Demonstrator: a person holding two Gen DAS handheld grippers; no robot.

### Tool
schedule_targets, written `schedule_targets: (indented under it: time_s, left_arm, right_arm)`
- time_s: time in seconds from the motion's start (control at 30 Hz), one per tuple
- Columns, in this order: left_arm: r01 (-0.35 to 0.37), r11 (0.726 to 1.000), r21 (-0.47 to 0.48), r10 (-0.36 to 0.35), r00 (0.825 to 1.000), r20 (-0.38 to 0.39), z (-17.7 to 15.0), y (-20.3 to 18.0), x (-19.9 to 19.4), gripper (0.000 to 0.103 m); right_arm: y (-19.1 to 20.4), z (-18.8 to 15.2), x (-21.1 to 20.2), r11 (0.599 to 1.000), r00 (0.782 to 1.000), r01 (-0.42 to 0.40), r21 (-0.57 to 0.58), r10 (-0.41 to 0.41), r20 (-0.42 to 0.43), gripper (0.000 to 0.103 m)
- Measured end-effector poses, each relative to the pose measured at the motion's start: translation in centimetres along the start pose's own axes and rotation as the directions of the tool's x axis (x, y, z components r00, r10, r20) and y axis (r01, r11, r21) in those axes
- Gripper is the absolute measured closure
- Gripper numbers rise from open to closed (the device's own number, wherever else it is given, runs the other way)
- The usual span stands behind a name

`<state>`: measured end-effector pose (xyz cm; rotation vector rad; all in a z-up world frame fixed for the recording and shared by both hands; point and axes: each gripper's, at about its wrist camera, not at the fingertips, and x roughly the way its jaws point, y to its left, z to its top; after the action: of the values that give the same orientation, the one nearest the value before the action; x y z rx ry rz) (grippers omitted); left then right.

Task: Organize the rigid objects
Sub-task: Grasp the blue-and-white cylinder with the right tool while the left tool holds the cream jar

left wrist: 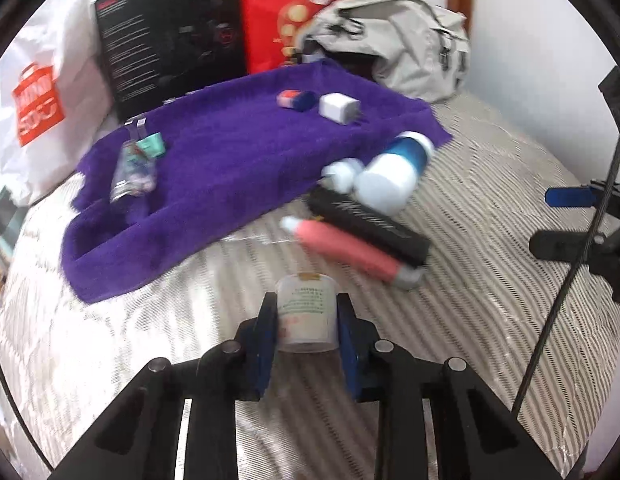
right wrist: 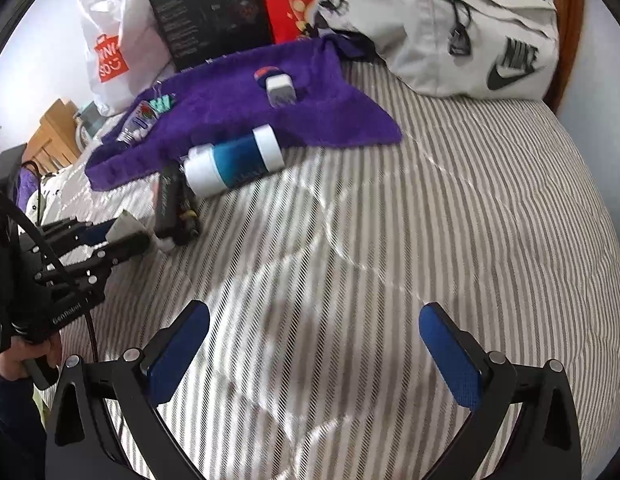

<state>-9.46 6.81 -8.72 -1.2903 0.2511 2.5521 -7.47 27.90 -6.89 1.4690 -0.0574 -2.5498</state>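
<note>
My left gripper (left wrist: 306,316) is shut on a small translucent jar (left wrist: 307,312) with printed text, held above the striped bed. It also shows in the right wrist view (right wrist: 121,232) at the left. A purple towel (left wrist: 229,168) carries a clear tube (left wrist: 131,172), a teal item (left wrist: 151,146), a blue-and-orange item (left wrist: 295,100) and a white charger (left wrist: 338,108). A blue-and-white bottle (left wrist: 394,176), a black stick (left wrist: 370,226) and a pink tube (left wrist: 350,250) lie beside the towel's near edge. My right gripper (right wrist: 314,356) is open and empty over bare bedding.
A grey Nike backpack (right wrist: 450,32) lies at the back right of the bed. A black box (left wrist: 169,36), a red bag (left wrist: 301,8) and a white shopping bag (left wrist: 41,92) stand along the wall. The striped bedding (right wrist: 430,220) stretches to the right.
</note>
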Motion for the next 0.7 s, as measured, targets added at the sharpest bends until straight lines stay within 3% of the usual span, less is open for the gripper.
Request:
schedule_targets:
  time_s: [0.23,0.5,0.7]
  left_arm:
    - [-0.053,0.997,-0.048,0.052,0.998,-0.019,-1.0,3.1,-0.6,0.076]
    - [-0.025,0.995,-0.101,0.023,1.0,-0.019,-1.7,4.9,-0.8,0.076]
    - [-0.011,0.994,-0.104,0.009,1.0,-0.018,-1.6,5.4,-0.8,0.076]
  right_arm:
    - [2.2,3.5,1.5,0.999,0.999,-0.015,-0.05,0.017,0.04,0.0]
    - [3.3,8.6,4.1,0.999,0.999,-0.012,0.037,0.011,0.049,0.0]
    - [4.6,9.7,6.6,0.996,0.998,0.054,0.072,-0.055,0.012,0.0]
